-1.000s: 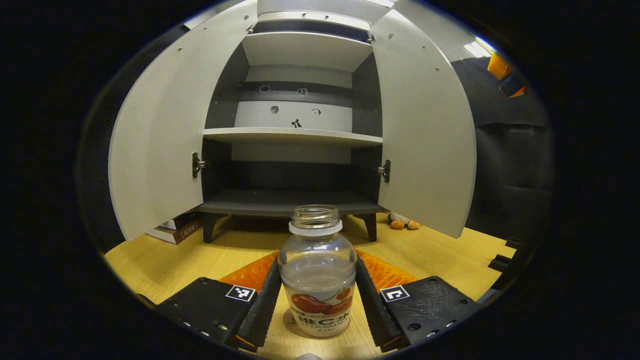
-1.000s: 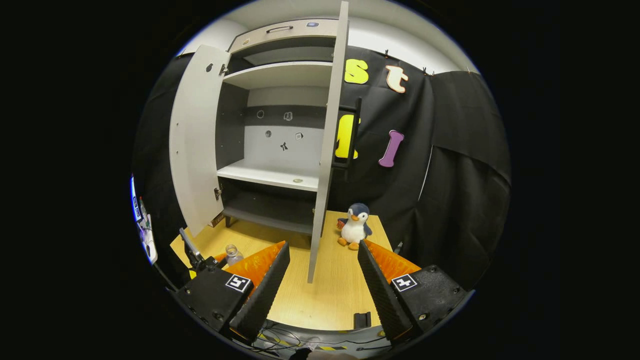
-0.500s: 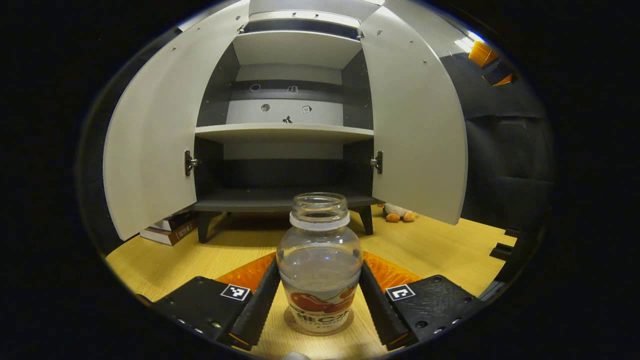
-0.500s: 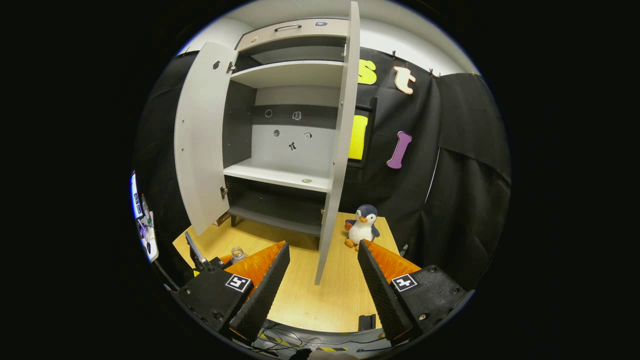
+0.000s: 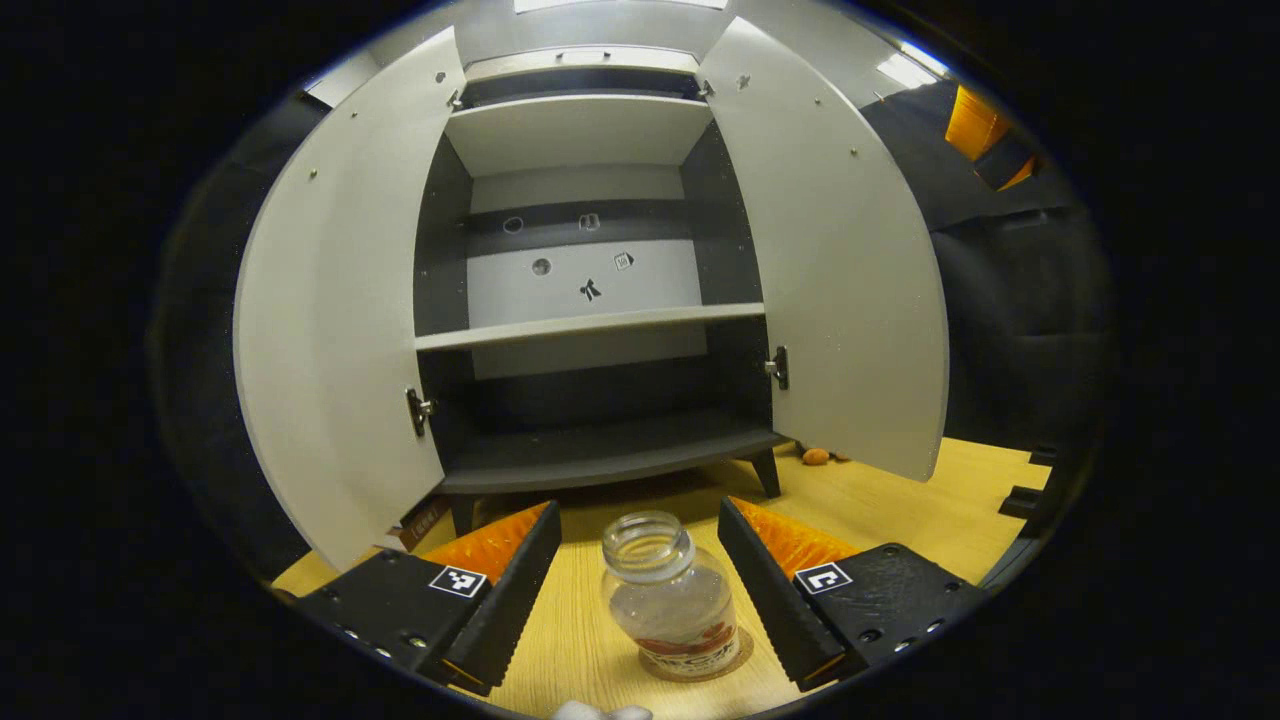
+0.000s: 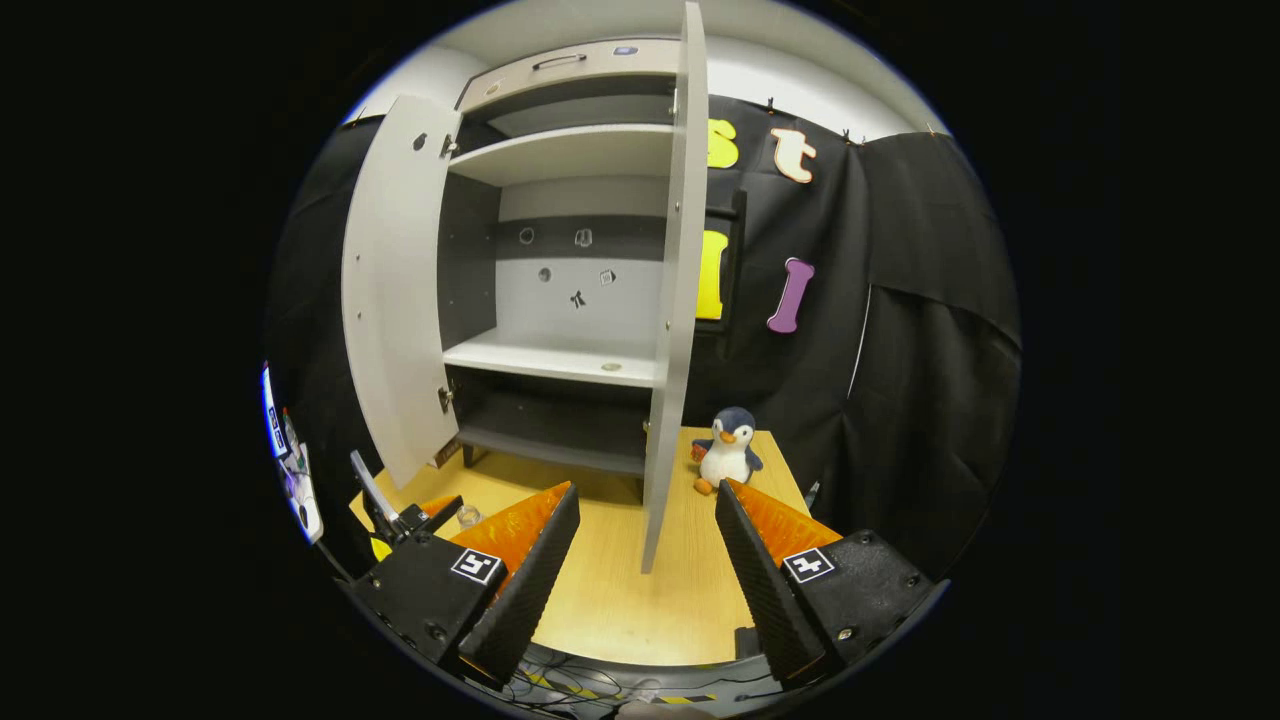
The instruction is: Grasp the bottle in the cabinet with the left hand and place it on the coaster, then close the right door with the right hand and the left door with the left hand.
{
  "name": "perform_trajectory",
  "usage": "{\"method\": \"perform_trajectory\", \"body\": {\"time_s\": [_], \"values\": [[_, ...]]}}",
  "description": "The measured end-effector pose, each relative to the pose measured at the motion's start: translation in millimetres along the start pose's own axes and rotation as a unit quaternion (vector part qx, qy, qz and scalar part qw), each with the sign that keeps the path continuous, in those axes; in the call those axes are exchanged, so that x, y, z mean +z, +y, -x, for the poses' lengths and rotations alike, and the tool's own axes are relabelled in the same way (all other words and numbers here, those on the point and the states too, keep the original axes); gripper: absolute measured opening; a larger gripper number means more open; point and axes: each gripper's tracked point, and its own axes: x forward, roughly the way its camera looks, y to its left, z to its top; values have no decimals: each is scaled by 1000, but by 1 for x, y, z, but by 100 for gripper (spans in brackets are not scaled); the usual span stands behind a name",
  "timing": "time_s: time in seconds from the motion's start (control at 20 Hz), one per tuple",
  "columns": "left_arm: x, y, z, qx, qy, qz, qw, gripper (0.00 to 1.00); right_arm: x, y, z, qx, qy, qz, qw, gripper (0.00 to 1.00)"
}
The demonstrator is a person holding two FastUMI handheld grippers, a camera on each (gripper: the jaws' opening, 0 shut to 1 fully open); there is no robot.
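**Bottle released on the coaster; doors waiting**

In the left gripper view, the left gripper (image 5: 632,590) is standing spread, and the bottle (image 5: 671,596) is sitting upright and uncapped between its fingers with a clear gap on both sides. Half a second ago those fingers were lying right against the bottle's sides; now they are wider apart and raised, so the bottle is showing lower and smaller. It is resting on the round coaster (image 5: 697,667), whose rim is peeking out around its base on the table (image 5: 900,505). I am reading this as the placing step being finished, with the left hand backing up and off.

Beyond the bottle, the cabinet (image 5: 590,330) is standing with both doors swung wide and its shelves bare. The left door (image 5: 335,320) and right door (image 5: 835,270) are both hanging open, so both closings are still to do.

In the right gripper view, the right gripper (image 6: 645,560) is also spread and holding nothing, hovering above the table edge. The right door's (image 6: 675,300) free edge is standing edge-on straight ahead of it, well apart, much as it was a second ago. A toy penguin (image 6: 728,450) is sitting just past that door. The right-door push looks like the step coming up.
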Motion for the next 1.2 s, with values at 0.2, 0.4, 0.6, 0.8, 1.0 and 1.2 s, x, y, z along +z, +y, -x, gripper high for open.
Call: {"method": "perform_trajectory", "body": {"time_s": [0.2, 0.4, 0.6, 0.8, 1.0, 1.2], "values": [[37, 4, 11, -24, -26, -4, 999, 96, 1, 11, 15, -14, -12, -6, 1000, 84], [62, 12, 27, -36, -11, 24, 999, 96, 4, 10, 21, -16, -21, -11, 1000, 84], [91, 39, 46, -11, 21, 46, 999, 96, 17, -10, 15, -20, -43, -20, 999, 84], [144, 77, 66, 48, 8, 32, 998, 96, 30, -39, 2, -24, -60, -26, 998, 84], [182, 90, 88, 79, 10, 25, 997, 96, 50, -77, -17, -35, -81, -51, 995, 84], [206, 98, 108, 95, 13, 6, 995, 96, 76, -113, -42, -50, -96, -66, 992, 84]]}}
